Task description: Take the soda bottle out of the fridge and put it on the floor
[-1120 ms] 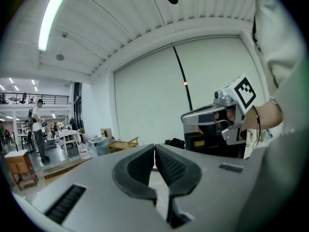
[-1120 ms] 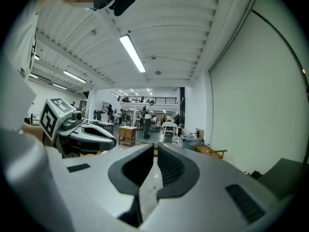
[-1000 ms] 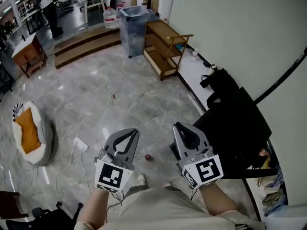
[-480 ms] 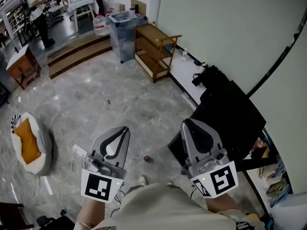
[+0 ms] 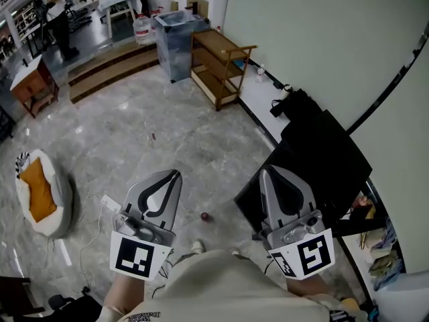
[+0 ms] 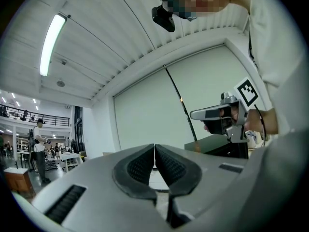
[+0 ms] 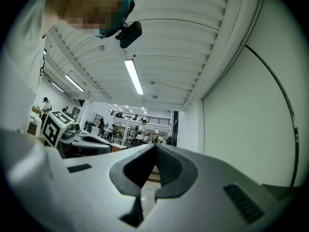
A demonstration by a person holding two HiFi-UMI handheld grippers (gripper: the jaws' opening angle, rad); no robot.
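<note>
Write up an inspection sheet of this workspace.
Surface: grey marble floor, glossy.
Job's things: soda bottle, nothing seen; black cabinet at the wall, possibly the fridge.
Clutter: small red object on the floor; white-and-orange cushion.
Grippers: left gripper and right gripper both shut, empty.
Cables: white power strip with its cord on the floor.
Surroundings: wooden shelf, translucent bin, water jug.

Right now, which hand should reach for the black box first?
Right. The right gripper hangs beside the black box; the left gripper is over the floor, farther off. Both are shut, empty.
</note>
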